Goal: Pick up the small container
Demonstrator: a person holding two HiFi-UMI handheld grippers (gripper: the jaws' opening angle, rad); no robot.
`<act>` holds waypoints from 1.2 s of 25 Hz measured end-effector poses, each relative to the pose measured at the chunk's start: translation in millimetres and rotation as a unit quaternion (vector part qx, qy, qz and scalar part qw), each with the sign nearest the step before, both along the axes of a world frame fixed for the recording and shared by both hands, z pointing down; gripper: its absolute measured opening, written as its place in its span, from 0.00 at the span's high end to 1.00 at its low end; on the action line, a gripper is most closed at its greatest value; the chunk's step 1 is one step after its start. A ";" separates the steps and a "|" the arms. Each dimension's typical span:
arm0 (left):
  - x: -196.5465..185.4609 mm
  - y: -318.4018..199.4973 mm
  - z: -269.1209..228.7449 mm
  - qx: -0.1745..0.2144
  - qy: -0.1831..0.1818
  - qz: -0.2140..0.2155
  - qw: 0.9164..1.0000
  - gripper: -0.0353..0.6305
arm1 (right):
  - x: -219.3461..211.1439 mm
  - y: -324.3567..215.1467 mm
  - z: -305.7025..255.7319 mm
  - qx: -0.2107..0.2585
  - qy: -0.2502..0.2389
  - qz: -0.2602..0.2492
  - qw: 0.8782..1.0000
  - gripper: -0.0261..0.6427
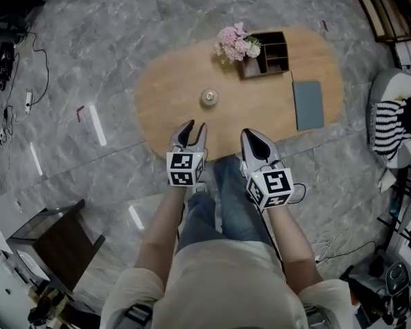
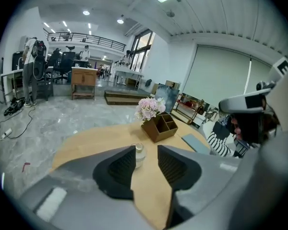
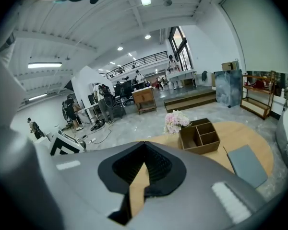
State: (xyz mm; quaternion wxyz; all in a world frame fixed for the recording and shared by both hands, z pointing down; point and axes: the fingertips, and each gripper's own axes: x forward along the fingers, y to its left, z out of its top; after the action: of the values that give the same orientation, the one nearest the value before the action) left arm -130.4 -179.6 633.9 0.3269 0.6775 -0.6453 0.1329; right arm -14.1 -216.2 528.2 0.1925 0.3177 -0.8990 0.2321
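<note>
Glass container [image 2: 139,153] beyond left fingers [image 2: 117,169].

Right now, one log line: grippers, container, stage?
stage: approach, nothing grasped | left gripper: open, empty, aimed at small container | right gripper: shut, empty | small container: on table, untouched

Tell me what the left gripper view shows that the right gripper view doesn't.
Only the left gripper view: the small container standing on the table, seen through the gap between the left gripper's parted fingers, which do not touch it. Only the right gripper view: the right gripper's fingers closed together, with nothing between them. Both: the pink flowers, the wooden organizer, the grey pad and the oval wooden table.
</note>
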 end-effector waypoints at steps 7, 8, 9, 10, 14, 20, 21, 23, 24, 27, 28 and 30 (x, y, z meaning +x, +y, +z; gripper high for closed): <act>-3.0 -29.5 72.5 -0.014 -0.018 0.023 0.999 0.55 | -5.9 -19.6 46.3 -0.019 0.001 -0.005 1.000 0.96; -2.9 -31.4 83.9 -0.018 -0.023 0.028 0.999 0.53 | -5.7 -21.3 53.3 -0.023 0.002 -0.007 1.000 0.96; -2.5 -33.8 94.5 -0.021 -0.027 0.033 0.999 0.52 | -5.5 -22.9 60.2 -0.027 0.002 -0.007 1.000 0.96; -2.2 -37.4 103.3 -0.022 -0.032 0.039 0.998 0.50 | -5.5 -24.7 67.1 -0.031 0.002 -0.008 0.999 0.96; -2.2 -59.7 131.8 -0.022 -0.059 0.061 0.996 0.44 | -4.8 -32.5 94.2 -0.046 0.004 -0.007 0.999 0.96; -4.4 -92.0 161.9 -0.016 -0.085 0.065 0.994 0.36 | -3.2 -37.7 119.2 -0.063 0.000 -0.007 0.998 0.96; -4.2 -96.5 165.5 -0.015 -0.089 0.066 0.994 0.36 | -2.9 -38.2 122.7 -0.067 -0.001 -0.007 0.998 0.96; -3.1 -104.2 171.4 -0.013 -0.099 0.069 0.993 0.36 | -1.3 -39.5 129.3 -0.075 -0.004 -0.005 0.997 0.96; -2.5 -107.1 174.5 -0.013 -0.105 0.070 0.992 0.36 | 0.0 -40.3 132.3 -0.080 -0.005 -0.003 0.997 0.96; -0.6 -110.6 188.1 -0.017 -0.109 0.065 0.992 0.36 | 3.6 -42.6 140.8 -0.089 -0.007 0.002 0.996 0.96; 0.0 -111.3 191.6 -0.018 -0.108 0.062 0.992 0.36 | 4.4 -43.1 143.3 -0.091 -0.007 0.003 0.996 0.96; 0.6 -113.8 193.8 -0.015 -0.111 0.061 0.992 0.36 | 5.4 -43.8 147.3 -0.095 -0.008 0.004 0.995 0.96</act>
State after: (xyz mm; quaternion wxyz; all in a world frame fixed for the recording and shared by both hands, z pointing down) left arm -129.8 -293.4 827.7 0.2548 0.6917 -0.6332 0.2359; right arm -8.7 -260.0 675.5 0.2136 0.2998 -0.8729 0.3202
